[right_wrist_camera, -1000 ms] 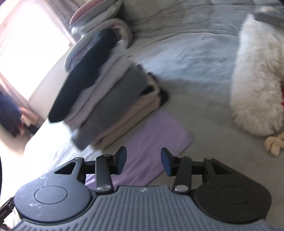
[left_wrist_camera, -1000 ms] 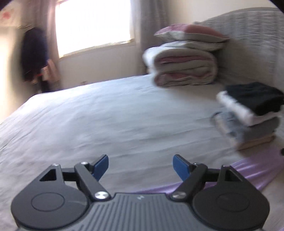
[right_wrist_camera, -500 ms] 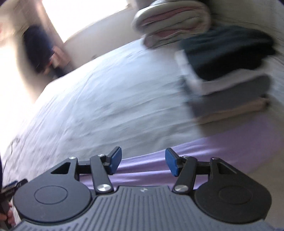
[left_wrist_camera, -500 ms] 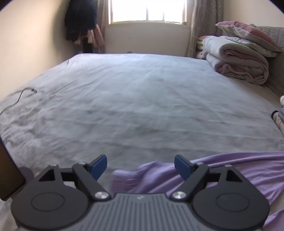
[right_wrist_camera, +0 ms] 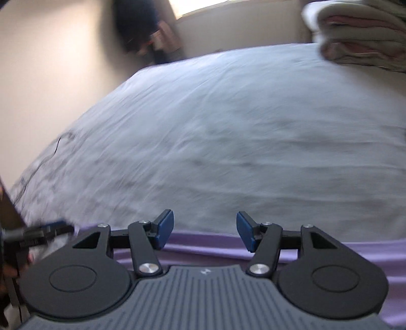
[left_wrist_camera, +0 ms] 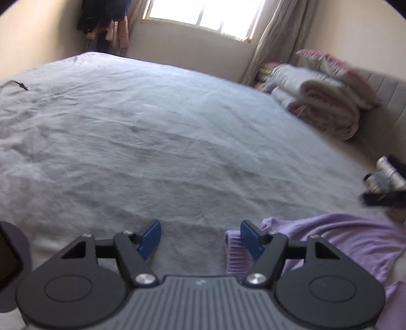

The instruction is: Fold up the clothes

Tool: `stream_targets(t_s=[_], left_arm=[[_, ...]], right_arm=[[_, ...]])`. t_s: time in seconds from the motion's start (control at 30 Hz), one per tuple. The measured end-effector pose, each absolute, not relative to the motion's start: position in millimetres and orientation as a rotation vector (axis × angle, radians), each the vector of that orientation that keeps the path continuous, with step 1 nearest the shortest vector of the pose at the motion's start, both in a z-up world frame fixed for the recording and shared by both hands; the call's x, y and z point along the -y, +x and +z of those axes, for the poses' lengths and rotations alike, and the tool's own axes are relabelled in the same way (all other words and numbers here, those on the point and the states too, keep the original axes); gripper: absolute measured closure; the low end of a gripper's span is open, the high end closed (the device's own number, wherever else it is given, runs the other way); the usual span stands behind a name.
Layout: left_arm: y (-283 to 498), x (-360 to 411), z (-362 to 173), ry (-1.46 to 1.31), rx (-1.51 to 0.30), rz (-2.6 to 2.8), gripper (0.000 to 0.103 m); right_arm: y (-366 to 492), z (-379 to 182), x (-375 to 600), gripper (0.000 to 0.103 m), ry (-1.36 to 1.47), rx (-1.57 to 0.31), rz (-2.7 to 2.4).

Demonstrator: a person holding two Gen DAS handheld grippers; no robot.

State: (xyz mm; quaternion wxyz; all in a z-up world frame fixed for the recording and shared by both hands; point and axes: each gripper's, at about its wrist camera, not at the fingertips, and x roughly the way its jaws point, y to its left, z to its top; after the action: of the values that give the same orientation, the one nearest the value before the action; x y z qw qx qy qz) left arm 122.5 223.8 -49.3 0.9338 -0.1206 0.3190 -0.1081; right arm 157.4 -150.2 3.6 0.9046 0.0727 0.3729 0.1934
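Observation:
A lilac garment (left_wrist_camera: 337, 243) lies spread along the near edge of the bed. In the left wrist view its ribbed cuff (left_wrist_camera: 234, 253) sits under the right-hand finger. My left gripper (left_wrist_camera: 200, 237) hovers low over the sheet with its jaws closing. Only bare sheet shows between the blue pads, which press on nothing. In the right wrist view the garment (right_wrist_camera: 203, 242) runs as a band beneath my right gripper (right_wrist_camera: 205, 231). That gripper is open and empty. Each gripper shows blurred at the edge of the other's view: right gripper (left_wrist_camera: 383, 182), left gripper (right_wrist_camera: 43, 233).
A wide grey bedsheet (left_wrist_camera: 177, 142) stretches ahead to the window wall. Folded quilts and a pillow (left_wrist_camera: 322, 101) are stacked at the far right by the headboard. A cable end (left_wrist_camera: 24, 86) lies at the far left. Dark clothes (right_wrist_camera: 137, 22) hang in the corner.
Both views have swung left across the bed, so the stack of folded clothes has left sight. The left gripper sank toward the lilac cuff and its jaws narrowed. The right jaws stand wider.

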Motion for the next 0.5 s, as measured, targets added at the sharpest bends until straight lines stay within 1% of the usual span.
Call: stream_targets(t_s=[0.23,0.3,0.33,0.37,0.4,0.43,0.47,0.5], left_arm=[[118.9,-235.2,-53.0,-0.369,-0.640,-0.356,0.036],[118.8,-228.2,-53.3,-0.345,-0.645,-0.379,0.040],[119.3,-223.8,-53.9,-0.330,-0.650,-0.383,0.047],[120.1,-219.3,-55.2,-0.317,-0.657,-0.383,0.054],[120.9,-214.9,-56.4,-0.303,-0.664,-0.383,0.057],[121.8,-211.4,-57.7,-0.293,-0.670,-0.378,0.066],[122.8,-209.1,-59.1,-0.286,-0.674,-0.368,0.078],[123.8,-207.5,-60.3,-0.282,-0.677,-0.356,0.080]], right_arm=[[161.2,-22.5,120.7,0.044,-0.041,-0.771,0.397],[158.1,-25.6,117.1,0.044,-0.084,-0.755,0.397],[155.6,-26.2,115.1,0.044,-0.109,-0.746,0.400],[153.9,-26.4,113.7,0.046,-0.126,-0.740,0.406],[152.4,-26.6,112.5,0.048,-0.140,-0.736,0.414],[151.0,-26.7,111.3,0.053,-0.153,-0.732,0.423],[149.5,-26.8,110.0,0.058,-0.167,-0.728,0.431],[149.0,-27.7,108.2,0.070,-0.175,-0.728,0.444]])
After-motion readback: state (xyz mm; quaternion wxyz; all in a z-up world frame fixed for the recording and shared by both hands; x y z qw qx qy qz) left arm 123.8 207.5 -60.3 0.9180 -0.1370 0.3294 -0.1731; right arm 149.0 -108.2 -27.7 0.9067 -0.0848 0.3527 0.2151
